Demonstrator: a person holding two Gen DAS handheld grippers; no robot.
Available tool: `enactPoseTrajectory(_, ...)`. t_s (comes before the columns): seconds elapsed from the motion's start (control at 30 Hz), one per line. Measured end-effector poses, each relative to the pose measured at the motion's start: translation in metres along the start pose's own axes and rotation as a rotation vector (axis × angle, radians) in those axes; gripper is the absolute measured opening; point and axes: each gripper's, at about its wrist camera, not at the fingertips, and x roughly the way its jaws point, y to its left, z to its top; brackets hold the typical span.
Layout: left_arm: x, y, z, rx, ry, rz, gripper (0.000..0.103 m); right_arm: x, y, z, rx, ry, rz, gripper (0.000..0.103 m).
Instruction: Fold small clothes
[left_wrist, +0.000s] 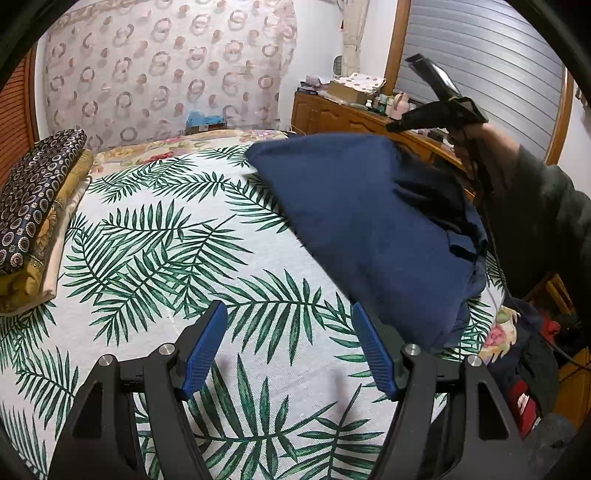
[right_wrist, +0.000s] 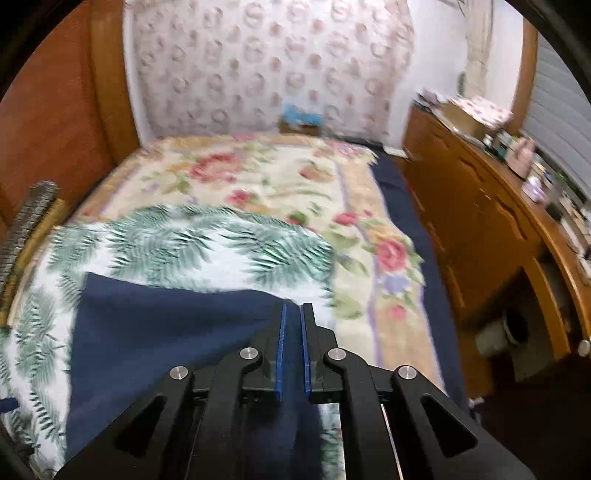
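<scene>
navy garment (left_wrist: 373, 225) hangs lifted over the palm-leaf sheet (left_wrist: 155, 236), pinched at an edge by the right gripper (right_wrist: 291, 314). left gripper (left_wrist: 290, 343) spread wide, empty, just beside it.

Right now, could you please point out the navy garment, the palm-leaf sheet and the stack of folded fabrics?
navy garment (left_wrist: 369, 229): left wrist view, middle of its lifted panel.
palm-leaf sheet (left_wrist: 177, 236): left wrist view, bare patch.
stack of folded fabrics (left_wrist: 33, 206): left wrist view, dark top layer.

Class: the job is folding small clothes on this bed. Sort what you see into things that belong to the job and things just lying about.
Job: navy garment, right gripper pinching it, left gripper open, palm-leaf sheet.
Lying about: stacked folded fabrics, wooden dresser with clutter.
</scene>
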Motion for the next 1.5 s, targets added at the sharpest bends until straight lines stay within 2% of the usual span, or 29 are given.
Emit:
enactPoseTrajectory(0.03,0.000,0.000,0.000,0.000,0.000,0.000,0.071,0.004,-0.003,-0.002,-0.001,0.027,-0.004,0.028)
enactPoseTrajectory(0.07,0.000,-0.001,0.000,0.002,0.000,-0.002,0.071,0.005,-0.006,-0.005,-0.004,0.043,0.001,0.031)
enactPoseTrajectory(0.23,0.003,-0.005,0.000,0.006,0.002,-0.013,0.071,-0.027,-0.016,-0.030,-0.020,0.016,0.070,0.032)
enactPoseTrajectory(0.47,0.010,-0.021,0.000,0.018,0.002,-0.039,0.071,-0.085,0.005,-0.107,-0.098,0.006,0.208,0.033)
enactPoseTrajectory(0.53,0.012,-0.027,0.001,0.024,-0.002,-0.039,0.071,-0.092,0.012,-0.124,-0.098,0.003,0.215,0.048)
enactPoseTrajectory(0.6,0.012,-0.030,0.001,0.025,-0.008,-0.034,0.071,-0.095,0.018,-0.138,-0.082,-0.014,0.205,0.054)
enactPoseTrajectory(0.83,0.017,-0.034,0.000,0.018,-0.003,-0.029,0.071,-0.105,0.027,-0.174,0.001,-0.069,0.170,0.055)
enactPoseTrajectory(0.9,0.018,-0.036,-0.002,0.020,0.002,-0.033,0.071,-0.105,0.030,-0.180,0.042,-0.068,0.194,0.055)
enactPoseTrajectory(0.97,0.020,-0.039,-0.003,0.022,0.007,-0.039,0.071,-0.103,0.031,-0.187,0.080,-0.050,0.260,0.055)
enactPoseTrajectory(1.17,0.023,-0.049,-0.005,0.036,0.020,-0.052,0.071,-0.100,0.030,-0.187,0.074,-0.039,0.243,0.055)
enactPoseTrajectory(1.2,0.024,-0.050,-0.006,0.039,0.022,-0.055,0.071,-0.100,0.030,-0.188,0.065,-0.037,0.243,0.055)
enactPoseTrajectory(1.27,0.025,-0.053,-0.006,0.045,0.026,-0.059,0.071,-0.101,0.033,-0.188,0.035,-0.042,0.245,0.025)
enactPoseTrajectory(1.3,0.025,-0.055,-0.007,0.049,0.026,-0.059,0.071,-0.103,0.033,-0.189,0.012,-0.044,0.244,0.015)
enactPoseTrajectory(1.37,0.024,-0.056,-0.006,0.055,0.025,-0.061,0.071,-0.110,0.029,-0.190,-0.014,-0.059,0.242,0.010)
enactPoseTrajectory(1.5,0.021,-0.058,-0.006,0.059,0.025,-0.074,0.071,-0.132,0.006,-0.188,-0.020,-0.104,0.190,0.009)
